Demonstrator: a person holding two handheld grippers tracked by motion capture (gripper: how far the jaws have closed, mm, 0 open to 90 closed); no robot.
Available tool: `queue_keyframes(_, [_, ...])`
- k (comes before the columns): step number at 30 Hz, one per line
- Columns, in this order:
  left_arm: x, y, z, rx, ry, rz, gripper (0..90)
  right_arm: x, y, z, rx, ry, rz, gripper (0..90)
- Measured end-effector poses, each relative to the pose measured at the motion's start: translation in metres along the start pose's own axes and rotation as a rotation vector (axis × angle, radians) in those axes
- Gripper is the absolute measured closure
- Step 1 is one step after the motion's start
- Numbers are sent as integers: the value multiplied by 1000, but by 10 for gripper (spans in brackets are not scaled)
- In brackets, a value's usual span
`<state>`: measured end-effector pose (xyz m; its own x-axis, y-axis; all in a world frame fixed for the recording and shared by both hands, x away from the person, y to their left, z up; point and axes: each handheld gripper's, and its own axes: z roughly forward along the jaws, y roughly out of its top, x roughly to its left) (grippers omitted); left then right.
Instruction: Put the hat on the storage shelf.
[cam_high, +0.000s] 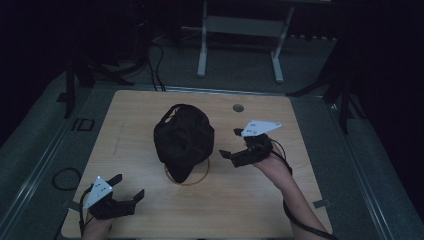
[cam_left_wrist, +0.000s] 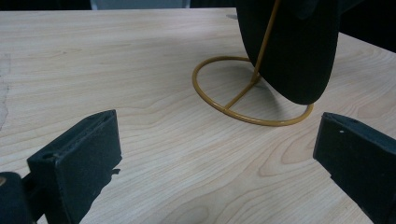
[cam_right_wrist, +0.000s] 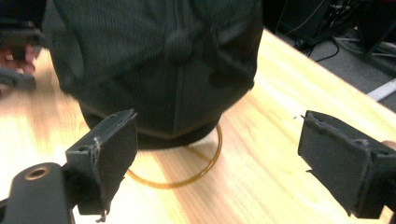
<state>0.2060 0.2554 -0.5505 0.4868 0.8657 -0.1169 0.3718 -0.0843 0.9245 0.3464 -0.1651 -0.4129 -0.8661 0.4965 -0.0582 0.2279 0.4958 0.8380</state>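
The fingers of the right gripper are spread wide and nothing is held between them; they are pointed at the black cap, which is set on a gold wire stand near the middle of the table. The fingers of the left gripper are likewise held wide apart and empty, near the table's front left corner, well apart from the cap.

Overhead forward-down view; two close tool-mounted views sharing the cap.
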Motion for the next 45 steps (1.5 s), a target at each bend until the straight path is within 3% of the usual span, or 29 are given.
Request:
queue_keyframes(19, [0,0,0,0,-7,-1,14,-3,-52,12,11,24,60,119])
queue_keyframes(26, [0,0,0,2,-3,4,14,2,-72,21,32,26,46,119])
queue_keyframes(36, [0,0,0,2,-2,5,15,6,-101,29,32,23,66,119])
queue_keyframes(45, [-1,0,0,3,-6,8,14,9,-124,32,70,16,66,119])
